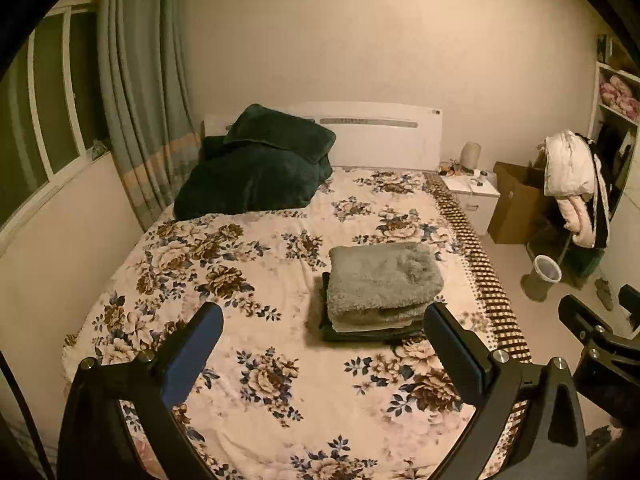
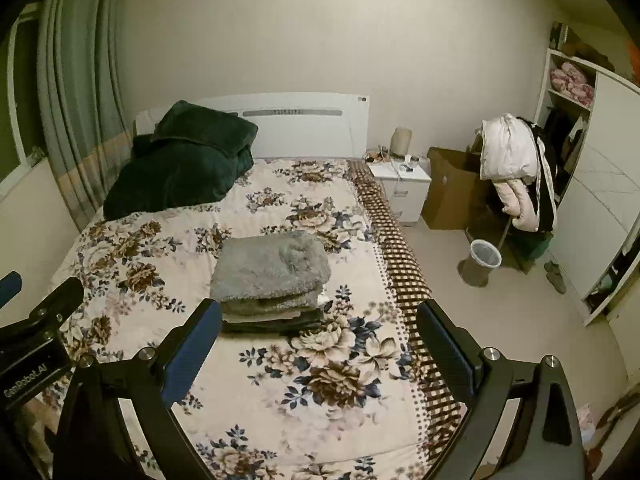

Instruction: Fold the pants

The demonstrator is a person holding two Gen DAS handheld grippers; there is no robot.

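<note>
- Evidently both of ours are empty: the left hand-held gripper (image 1: 323,332) and the right hand-held gripper (image 2: 319,330) hang spread wide above the bed (image 1: 280,392).
- Folded pants (image 1: 380,280) sit stacked centre-frame, so we should approach low and pinch one edge cleanly.

Dim, warm indoor light; soft focus, strong fisheye bending at edges.

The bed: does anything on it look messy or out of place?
Mostly tidy. The folded stack sits square on the floral bedspread; only the dark green blanket lies bunched untidily against the headboard.
</note>
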